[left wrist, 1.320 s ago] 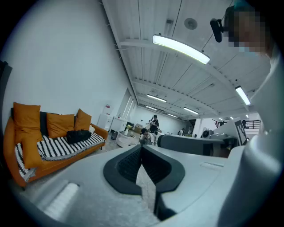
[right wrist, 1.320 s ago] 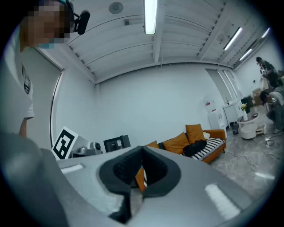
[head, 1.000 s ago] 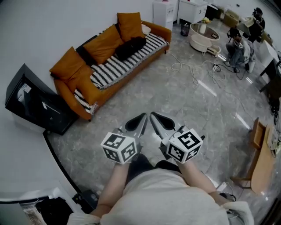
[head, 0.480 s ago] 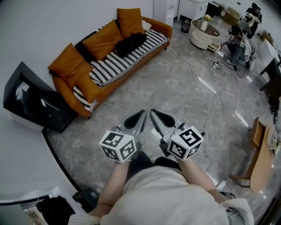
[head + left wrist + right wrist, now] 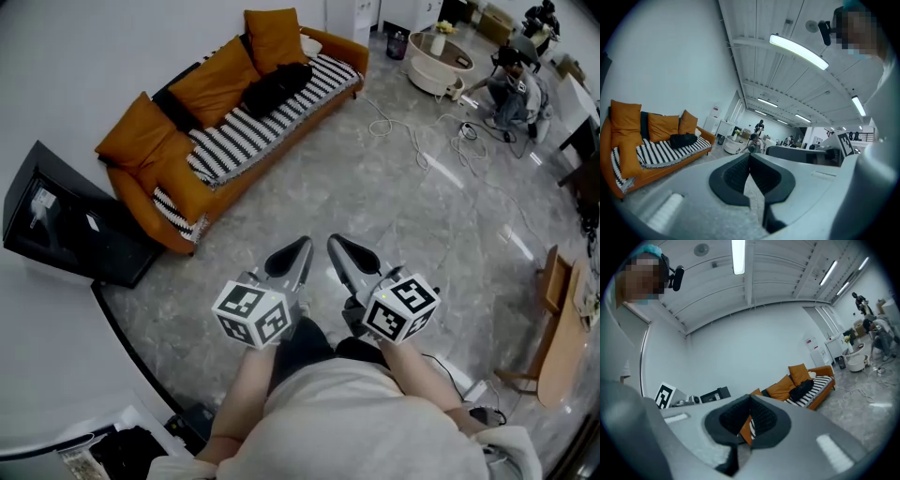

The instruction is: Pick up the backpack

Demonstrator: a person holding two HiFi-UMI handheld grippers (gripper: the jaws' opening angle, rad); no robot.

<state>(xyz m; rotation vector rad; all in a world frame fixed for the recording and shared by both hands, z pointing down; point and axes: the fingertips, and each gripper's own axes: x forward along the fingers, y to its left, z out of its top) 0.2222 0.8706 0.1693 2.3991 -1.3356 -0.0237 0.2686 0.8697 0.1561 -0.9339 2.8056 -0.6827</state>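
- Over the grey stone floor [image 5: 375,206], you hold both grippers out ahead of your body, side by side and a little apart from each other.
- Your left gripper [image 5: 302,249] is clenched, its jaws together with nothing between them. Your right gripper [image 5: 336,246] is likewise closed and empty.
- The black backpack [image 5: 274,86] lies on the striped seat of the orange sofa [image 5: 345,58], against the back cushions and well apart from both grippers.
- Compared with a second ago, the sofa sits slightly higher in the head view and the black cabinet [image 5: 70,234] slightly further left.
- The round table [image 5: 441,61] has drawn nearer the top edge of that view.
- Both grippers show in almost the same spot in the head view as a second ago, and their jaws look unchanged.
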